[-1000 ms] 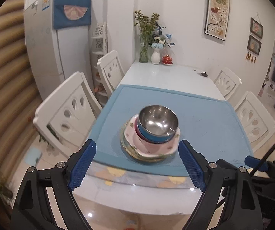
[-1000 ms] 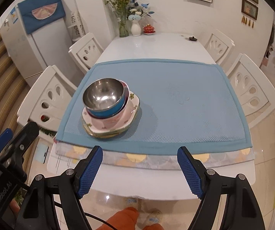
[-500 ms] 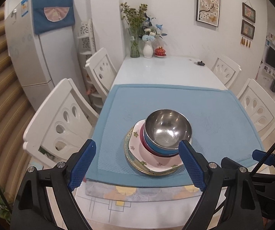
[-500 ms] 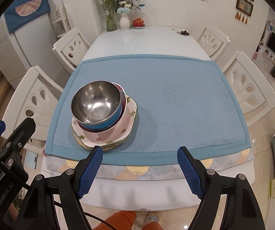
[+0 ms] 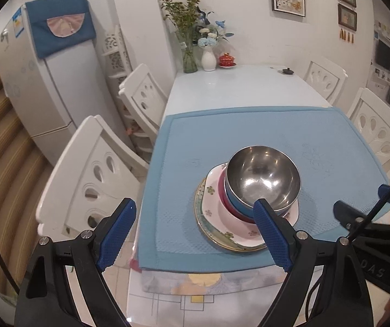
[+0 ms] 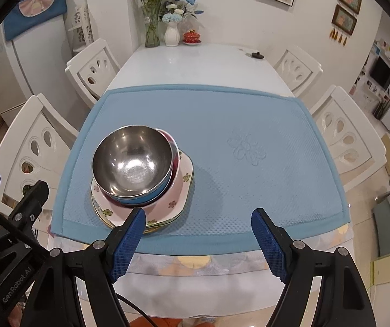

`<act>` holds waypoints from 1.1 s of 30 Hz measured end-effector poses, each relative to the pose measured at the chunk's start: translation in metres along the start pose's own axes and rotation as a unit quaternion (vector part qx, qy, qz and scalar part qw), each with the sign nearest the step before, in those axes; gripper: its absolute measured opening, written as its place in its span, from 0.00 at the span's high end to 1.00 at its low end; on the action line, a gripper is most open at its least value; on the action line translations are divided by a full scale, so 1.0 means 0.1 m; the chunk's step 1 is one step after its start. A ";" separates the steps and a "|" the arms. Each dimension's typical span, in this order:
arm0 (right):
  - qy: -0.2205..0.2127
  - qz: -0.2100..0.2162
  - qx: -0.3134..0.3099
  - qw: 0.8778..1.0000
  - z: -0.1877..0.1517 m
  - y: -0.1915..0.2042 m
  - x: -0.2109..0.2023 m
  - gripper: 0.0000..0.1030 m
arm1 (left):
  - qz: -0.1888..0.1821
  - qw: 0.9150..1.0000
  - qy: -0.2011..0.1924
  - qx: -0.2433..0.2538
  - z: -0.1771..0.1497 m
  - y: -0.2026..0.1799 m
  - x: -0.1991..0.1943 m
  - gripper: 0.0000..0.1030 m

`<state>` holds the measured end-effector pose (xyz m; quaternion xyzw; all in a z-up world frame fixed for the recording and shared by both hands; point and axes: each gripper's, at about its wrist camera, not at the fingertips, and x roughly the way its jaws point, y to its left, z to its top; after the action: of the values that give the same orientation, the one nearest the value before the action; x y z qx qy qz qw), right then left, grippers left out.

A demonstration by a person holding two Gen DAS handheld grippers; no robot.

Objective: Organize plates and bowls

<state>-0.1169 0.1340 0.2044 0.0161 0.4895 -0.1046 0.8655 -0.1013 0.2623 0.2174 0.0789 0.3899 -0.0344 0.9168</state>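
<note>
A stack of dishes sits on the near left part of a blue mat point(image 5: 317, 136) point(image 6: 249, 125). On top is a steel bowl point(image 5: 263, 175) point(image 6: 132, 160) with a blue outside, nested in a dark red bowl point(image 5: 222, 193) point(image 6: 174, 150). Below lie a pink flowered plate point(image 5: 214, 204) point(image 6: 184, 188) and a green-rimmed plate point(image 5: 199, 215) point(image 6: 97, 207). My left gripper point(image 5: 195, 227) hangs open in front of the stack, its right finger overlapping the bowl in the picture. My right gripper point(image 6: 197, 231) is open over the mat's near edge, to the right of the stack.
The mat covers the near half of a white table point(image 5: 235, 87) point(image 6: 195, 62). Flower vases point(image 6: 171, 34) and a red lidded cup point(image 6: 192, 36) stand at the far end. White chairs point(image 5: 94, 177) point(image 6: 344, 136) line both sides. A fridge point(image 5: 45, 81) stands left.
Both grippers have come closer to the table, so the stack looks larger. In the left view the stack has shifted right, toward the right finger. Neither gripper's opening has changed.
</note>
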 end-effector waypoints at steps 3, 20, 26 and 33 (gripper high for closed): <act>0.007 -0.003 0.004 1.000 -0.01 0.05 0.06 0.24 | -0.004 1.000 0.006 0.005 0.01 0.03 0.06 0.15; 0.023 -0.004 0.016 1.000 0.03 0.17 0.18 0.24 | -0.039 0.999 0.025 0.002 0.04 0.14 0.27 0.15; 0.034 0.004 0.022 0.999 0.03 0.15 0.26 0.24 | -0.056 0.998 0.036 0.000 0.05 0.11 0.35 0.16; 0.043 0.013 0.030 0.999 0.06 0.12 0.35 0.24 | -0.045 0.998 0.041 0.002 0.03 0.13 0.44 0.15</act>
<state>-0.0921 0.1390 0.1774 0.0529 0.5231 -0.1075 0.8438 -0.0675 0.2744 0.1894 0.0648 0.4305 -0.0731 0.8973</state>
